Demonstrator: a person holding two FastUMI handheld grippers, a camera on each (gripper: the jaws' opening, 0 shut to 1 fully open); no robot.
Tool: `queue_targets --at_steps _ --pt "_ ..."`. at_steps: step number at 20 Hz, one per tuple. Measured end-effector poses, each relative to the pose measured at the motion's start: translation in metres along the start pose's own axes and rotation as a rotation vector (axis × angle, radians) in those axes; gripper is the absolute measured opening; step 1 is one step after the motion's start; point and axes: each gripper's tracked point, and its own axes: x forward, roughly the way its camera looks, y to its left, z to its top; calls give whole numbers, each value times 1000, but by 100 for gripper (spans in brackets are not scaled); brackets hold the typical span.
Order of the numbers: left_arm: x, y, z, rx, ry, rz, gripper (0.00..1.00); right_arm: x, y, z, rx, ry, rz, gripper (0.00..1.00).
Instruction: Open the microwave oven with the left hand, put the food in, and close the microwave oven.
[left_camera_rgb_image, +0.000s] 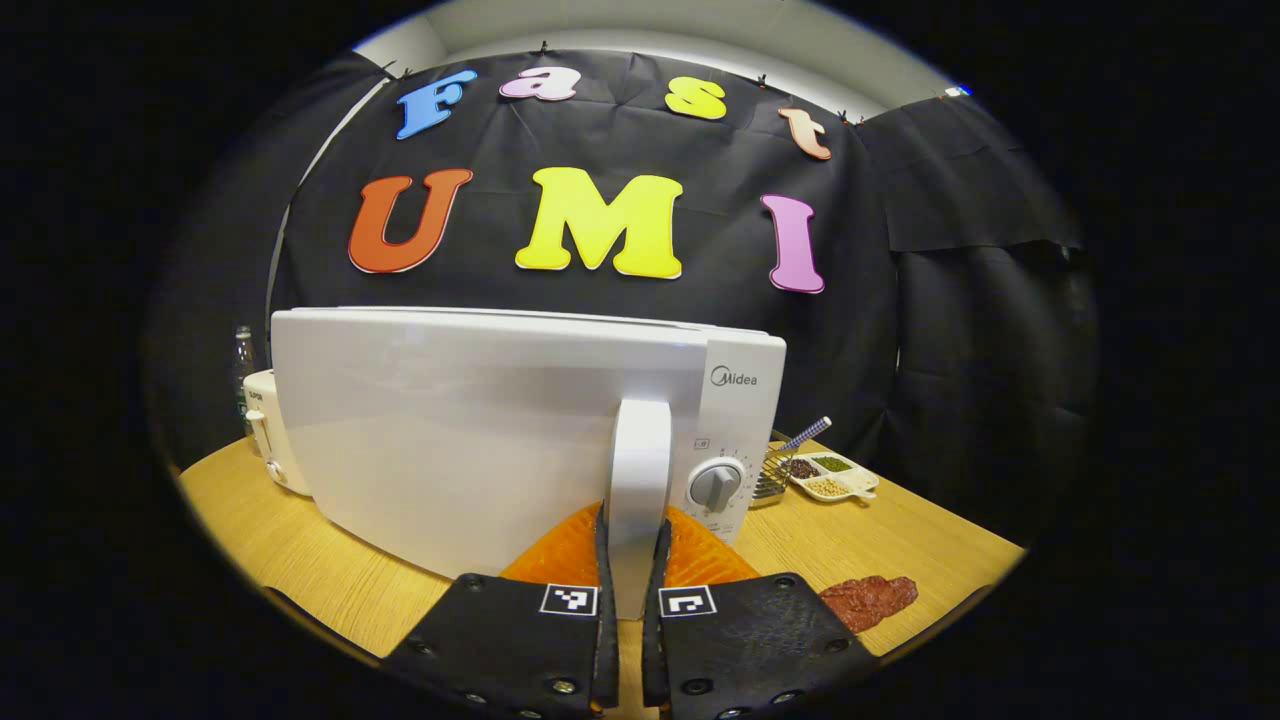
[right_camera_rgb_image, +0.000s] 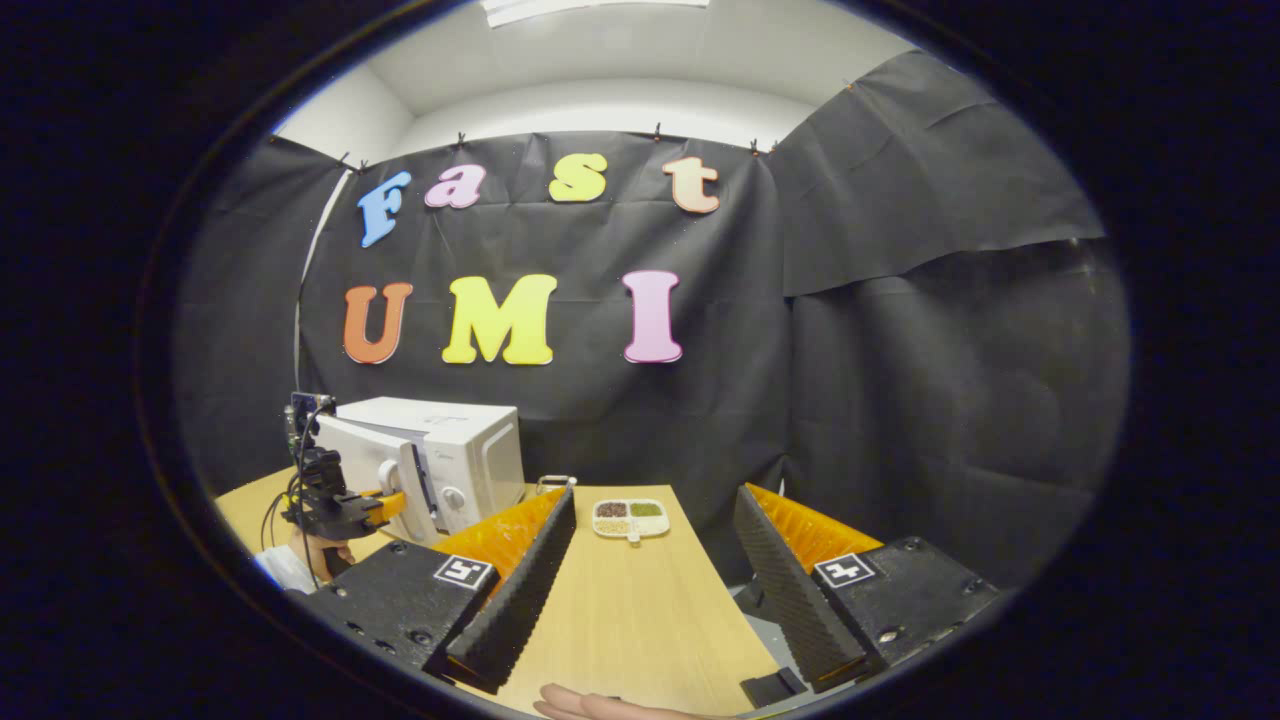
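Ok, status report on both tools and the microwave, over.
Left tool shut on the door handle. Right tool open, holding nothing, over the table. Microwave door a little ajar. Food on the table, nothing in the way.

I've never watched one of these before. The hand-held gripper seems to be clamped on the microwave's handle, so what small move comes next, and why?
Probably a gentle pull back on the handle, swinging the door further out. The left hand-held gripper has both fingers pressed on the handle, the door looks only partly open, and the food lies on the table.
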Motion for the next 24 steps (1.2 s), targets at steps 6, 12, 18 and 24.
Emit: queue_targets --at_steps 6,12,18,24 --pt "-47 13 -6 2 -7 -20 8 -25 28 -4 0 -22 20 92" --pt "-102 40 -11 11 -45 13 11 -35 44 -28 40 6 43 93" --pt "-172 99 -22 4 -36 74 16 -43 61 -53 51 52 93 100" --pt "-267 192 -38 -7 16 272 78 -53 76 -43 18 19 110 100"
